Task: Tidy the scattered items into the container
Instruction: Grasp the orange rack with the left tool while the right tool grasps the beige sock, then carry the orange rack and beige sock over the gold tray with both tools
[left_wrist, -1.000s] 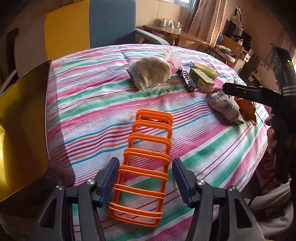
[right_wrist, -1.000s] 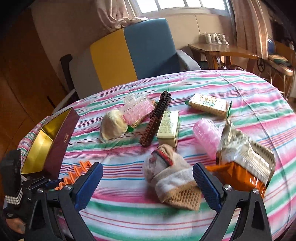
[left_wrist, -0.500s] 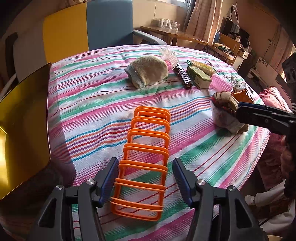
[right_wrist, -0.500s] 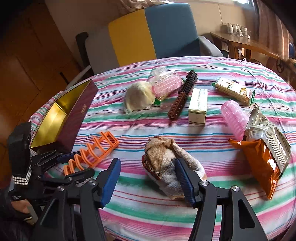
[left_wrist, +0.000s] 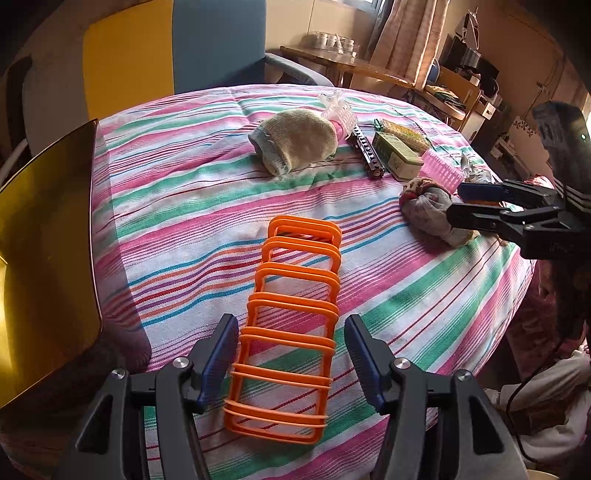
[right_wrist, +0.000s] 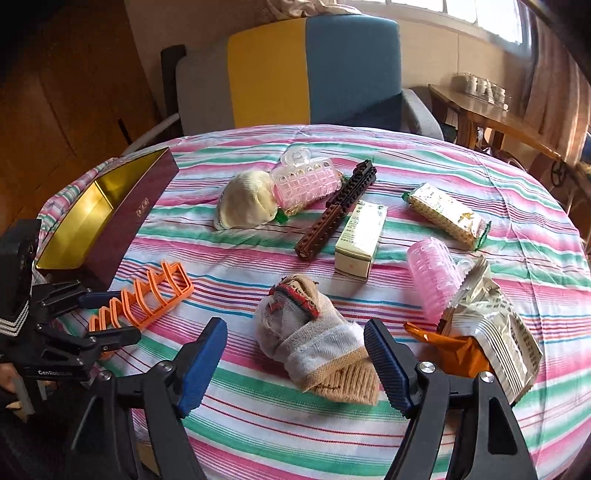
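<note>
Straddling orange rack (left_wrist: 291, 325), left hand-held gripper (left_wrist: 290, 354) open; rack's long axis parallels fingers, pointing away.

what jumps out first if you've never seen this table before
The bright orange rack lies flat on the striped tablecloth, framed by the open left gripper. The open right gripper straddles a rolled-up sock bundle near the table's front edge. At the left edge sits the dark red box with a gold lining, with nothing visible inside it.
</note>
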